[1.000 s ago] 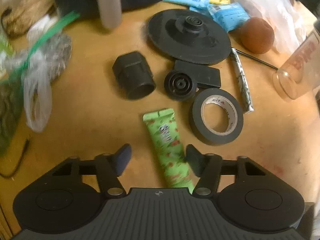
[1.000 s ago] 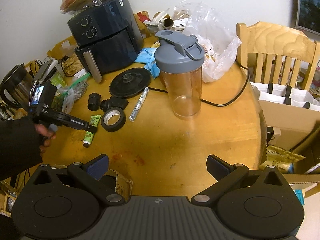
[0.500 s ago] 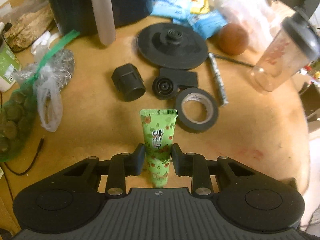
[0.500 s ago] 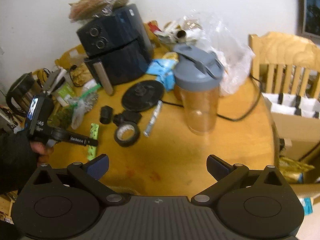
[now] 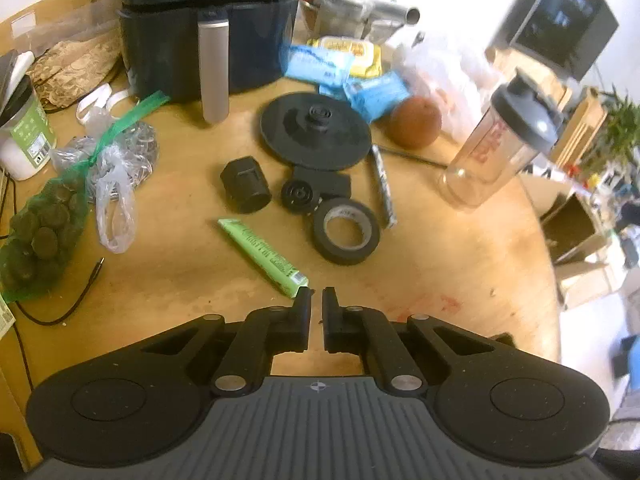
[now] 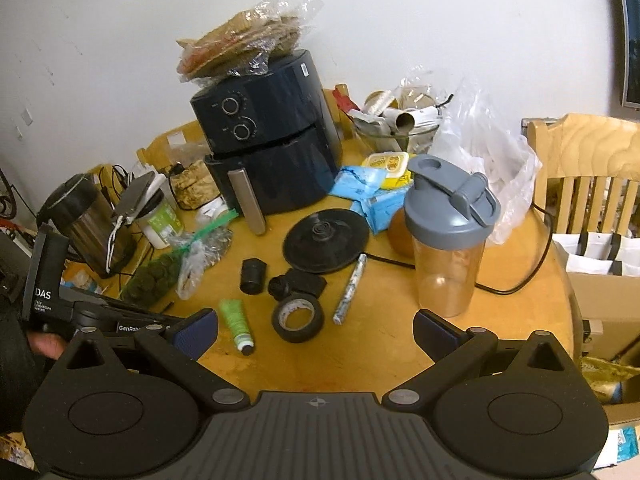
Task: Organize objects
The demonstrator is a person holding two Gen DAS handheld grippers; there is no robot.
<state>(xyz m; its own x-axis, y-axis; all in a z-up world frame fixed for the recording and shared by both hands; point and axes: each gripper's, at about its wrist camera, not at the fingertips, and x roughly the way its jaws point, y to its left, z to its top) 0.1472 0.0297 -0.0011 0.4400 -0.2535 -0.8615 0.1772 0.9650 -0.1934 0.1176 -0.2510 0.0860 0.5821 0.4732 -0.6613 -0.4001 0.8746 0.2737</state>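
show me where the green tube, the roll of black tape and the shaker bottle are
green tube (image 5: 262, 255), left wrist view, middle of its body.
roll of black tape (image 5: 346, 249), left wrist view, front of the ring.
shaker bottle (image 6: 448, 276), right wrist view, clear wall below the lid.

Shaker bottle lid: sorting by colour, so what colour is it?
The shaker bottle lid is grey, on a clear cup. It shows best in the right wrist view.

A round wooden table (image 5: 460, 264) carries clutter — ahead of the left tool's tips lies a green tube (image 5: 262, 255), beyond it black tape roll (image 5: 346, 231), black disc (image 5: 315, 131), air fryer (image 5: 208, 24); right — shaker bottle (image 5: 500, 148).
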